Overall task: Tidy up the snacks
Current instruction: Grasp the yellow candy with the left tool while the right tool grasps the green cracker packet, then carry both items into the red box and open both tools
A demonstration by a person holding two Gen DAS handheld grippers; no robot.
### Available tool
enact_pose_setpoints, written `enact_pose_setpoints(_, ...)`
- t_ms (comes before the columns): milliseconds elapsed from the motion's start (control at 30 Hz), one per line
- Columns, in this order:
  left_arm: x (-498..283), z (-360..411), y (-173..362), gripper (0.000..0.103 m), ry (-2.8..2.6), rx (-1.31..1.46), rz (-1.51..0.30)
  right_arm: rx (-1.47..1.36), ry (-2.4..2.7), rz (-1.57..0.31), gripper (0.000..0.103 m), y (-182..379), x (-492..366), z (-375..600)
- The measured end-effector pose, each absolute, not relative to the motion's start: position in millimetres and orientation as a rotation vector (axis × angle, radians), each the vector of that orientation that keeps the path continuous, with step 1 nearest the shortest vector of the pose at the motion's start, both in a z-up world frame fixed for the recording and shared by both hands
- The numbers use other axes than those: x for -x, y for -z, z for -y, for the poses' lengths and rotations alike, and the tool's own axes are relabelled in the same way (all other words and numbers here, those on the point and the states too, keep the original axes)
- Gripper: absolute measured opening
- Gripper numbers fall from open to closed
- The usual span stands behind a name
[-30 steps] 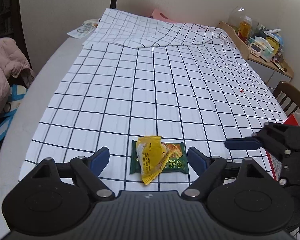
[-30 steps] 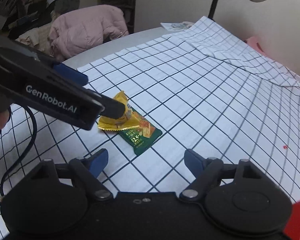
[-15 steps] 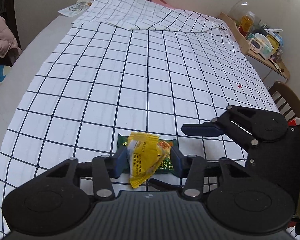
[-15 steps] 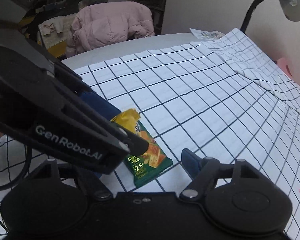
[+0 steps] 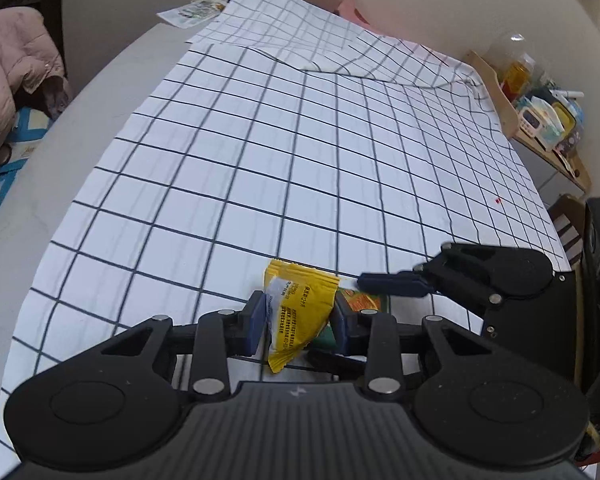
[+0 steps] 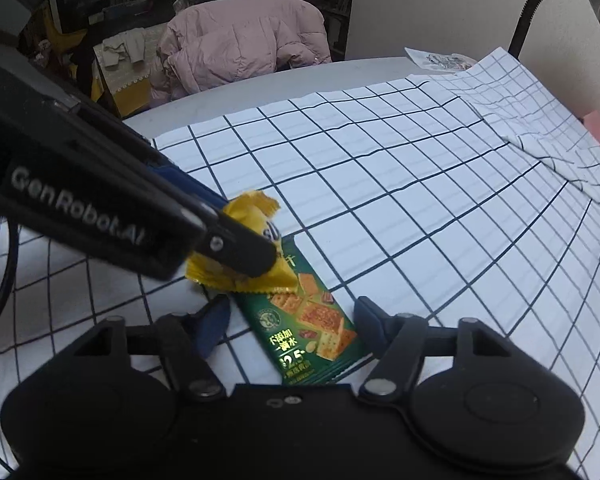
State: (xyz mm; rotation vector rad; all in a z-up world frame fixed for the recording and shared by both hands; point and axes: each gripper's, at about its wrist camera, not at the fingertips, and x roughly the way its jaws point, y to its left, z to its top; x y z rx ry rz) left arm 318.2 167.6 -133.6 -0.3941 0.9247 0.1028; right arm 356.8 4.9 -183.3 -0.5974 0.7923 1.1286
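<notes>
A yellow snack packet (image 5: 300,308) lies on top of a green cracker packet (image 5: 364,304) on the checked tablecloth (image 5: 300,160). My left gripper (image 5: 300,316) is shut on the yellow packet, its blue pads pressing both sides. In the right wrist view the yellow packet (image 6: 256,256) sits in the left gripper's fingers over the far end of the green packet (image 6: 316,328). My right gripper (image 6: 292,324) is open, its fingers either side of the green packet's near end.
A pink jacket (image 6: 240,44) hangs on a chair past the table's edge. A lamp stem (image 6: 532,4) and a small wrapper (image 6: 440,58) stand at the far end. A shelf of jars and boxes (image 5: 540,116) and a wooden chair (image 5: 568,220) are on the right.
My left gripper closed from wide open onto the yellow packet. My right gripper moved in from the right until its open fingers straddle the green packet.
</notes>
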Motion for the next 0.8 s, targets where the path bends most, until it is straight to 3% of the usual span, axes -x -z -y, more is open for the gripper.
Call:
enact_pose_setpoints(100, -313.2, -174.2, 132.8, 0.034, -0.132, 0.395, -0.917, 0.598, -1.119, -0.793, 0.049, 182.6, -351.5, -5.7)
enact_pose_setpoints(267, -300.0, -177.7, 131.0, 0.034, -0.153, 0.403, -0.909, 0.577, -1.027, -0.792, 0.044, 181.6, -337.7, -3.3)
enact_pose_setpoints(800, -246.6, -140.7, 96.6, 0.034, -0.124, 0.377, -0.9, 0.354, -0.711, -0.835, 0.043, 126.5, -275.3, 59.1)
